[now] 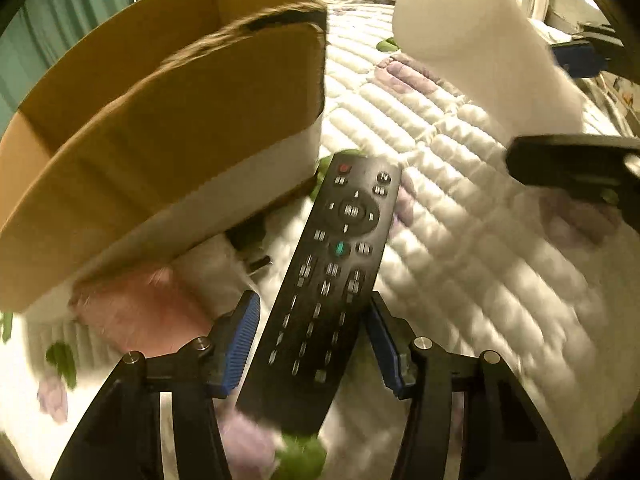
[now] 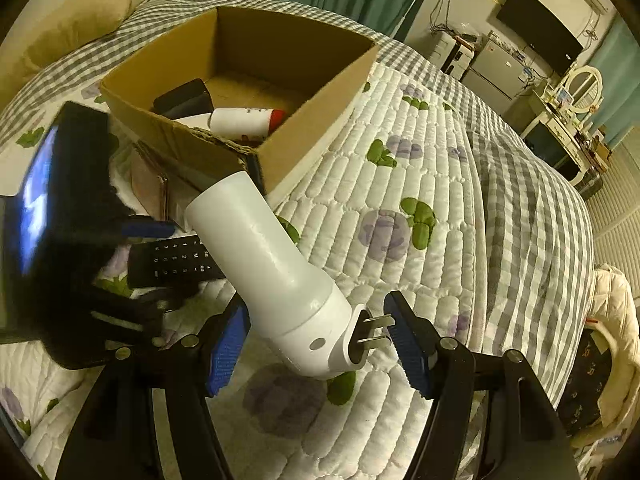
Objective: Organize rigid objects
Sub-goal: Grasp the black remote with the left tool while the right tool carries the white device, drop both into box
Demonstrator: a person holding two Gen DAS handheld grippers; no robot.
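One cardboard box (image 2: 256,80) sits on the bed (image 2: 420,200). Beside it, the left gripper (image 1: 314,340) grasps one remote (image 1: 328,280); the right gripper (image 2: 316,344) clenches one white plug-in device (image 2: 272,264).

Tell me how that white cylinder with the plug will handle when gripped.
The white cylinder looks rigid, so it probably won't flex. Its smooth, glossy round body may slip or twist between the right gripper pads, and would likely roll on the quilt. The protruding plug prongs could snag.
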